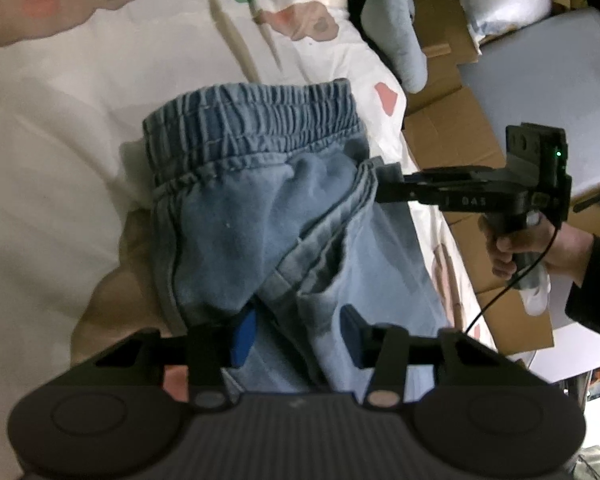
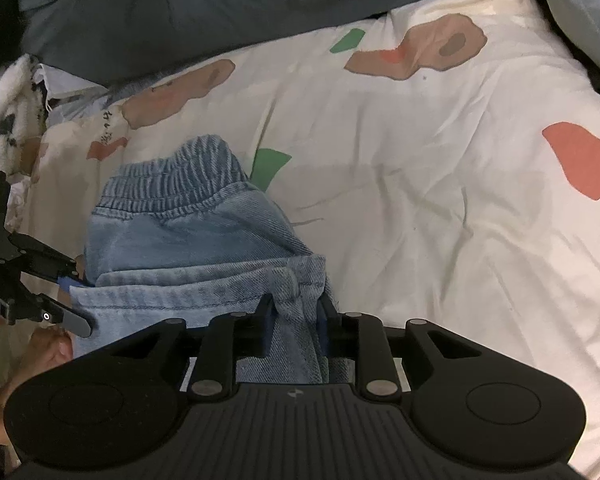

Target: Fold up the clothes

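Across most of both views, a bed with a cream cotton cover [image 2: 440, 208] printed with brown, coral and green patches, much wrinkled. Along the far edge of the bed, a dark grey-blue padded blanket [image 2: 180, 12]. Beyond the bed's side edge in the left wrist view, flattened brown cardboard boxes [image 1: 448, 128] and a flat grey panel [image 1: 540, 64].

On the cover, near the near edge of the bed, a pair of light blue denim trousers with a gathered elastic waistband [image 1: 260, 208], partly folded, with the waistband toward the far edge and the leg part doubled over on top.

At one side of the trousers, the left gripper [image 1: 296, 328], with its fingers half spread and a fold of the denim between the blue pads [image 1: 244, 336]; impossible to tell if both pads press the cloth, since one pad stands a little apart from it.

At the other side, the right gripper [image 2: 296, 312], held by a hand in a dark sleeve [image 1: 540, 252], with its fingers drawn close and pinching a bunched fold of the denim hem.

Near the far corner of the bed in the right wrist view, a white fluffy cloth with black marks [image 2: 8, 104].
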Available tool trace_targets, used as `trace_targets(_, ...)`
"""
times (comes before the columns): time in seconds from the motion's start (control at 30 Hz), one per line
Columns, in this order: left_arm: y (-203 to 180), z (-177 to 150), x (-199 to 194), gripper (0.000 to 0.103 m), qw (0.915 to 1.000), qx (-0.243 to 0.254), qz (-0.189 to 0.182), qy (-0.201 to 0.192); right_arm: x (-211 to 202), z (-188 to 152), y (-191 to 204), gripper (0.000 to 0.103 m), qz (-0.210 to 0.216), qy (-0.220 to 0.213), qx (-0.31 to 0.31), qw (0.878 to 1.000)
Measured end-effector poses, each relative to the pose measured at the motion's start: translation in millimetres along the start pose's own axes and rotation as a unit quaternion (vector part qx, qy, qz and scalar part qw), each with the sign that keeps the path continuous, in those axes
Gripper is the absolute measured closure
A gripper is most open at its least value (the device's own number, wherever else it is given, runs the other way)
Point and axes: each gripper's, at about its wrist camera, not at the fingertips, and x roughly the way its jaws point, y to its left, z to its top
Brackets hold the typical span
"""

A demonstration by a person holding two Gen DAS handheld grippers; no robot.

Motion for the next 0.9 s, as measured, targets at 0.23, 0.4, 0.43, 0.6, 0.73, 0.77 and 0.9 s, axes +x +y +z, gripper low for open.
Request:
trace_targets(0.23,-3,-1,-4,0.057,0.9991,-0.028,-0.010,-0.030,-5,-1,1,0.083,0.003,-0.007,-0.001,1.000)
trace_targets(0.4,-10,-1,-13,0.069,0.9988,-0.002,-0.004,-0.049,-22,-3,10,0.090,-0.001,-0.022,-0.024,0.999)
trace_targets(0.43,-10,-1,-13,0.070,0.9987,-0.004,-0.006,-0.051,-26,-3,11,0.091,-0.001,-0.026,-0.024,0.999)
trace_targets(0.6,-17,0,-18,0.085,0.9980,0.015,-0.014,-0.060,-43,-7,19,0.091,-0.003,-0.048,-0.021,0.999)
trace_targets(0.73,-31,3,-27,0.086,0.9966,0.035,-0.027,-0.070,-54,-6,24,0.092,-0.008,-0.056,-0.021,0.998)
trace_targets(0.77,-34,4,-29,0.087,0.9963,0.037,-0.030,-0.072,-57,-6,25,0.092,-0.008,-0.059,-0.022,0.998)
trace_targets(0.9,-42,8,-41,0.087,0.9952,0.043,-0.034,-0.081,-70,-2,28,0.092,-0.011,-0.070,-0.024,0.997)
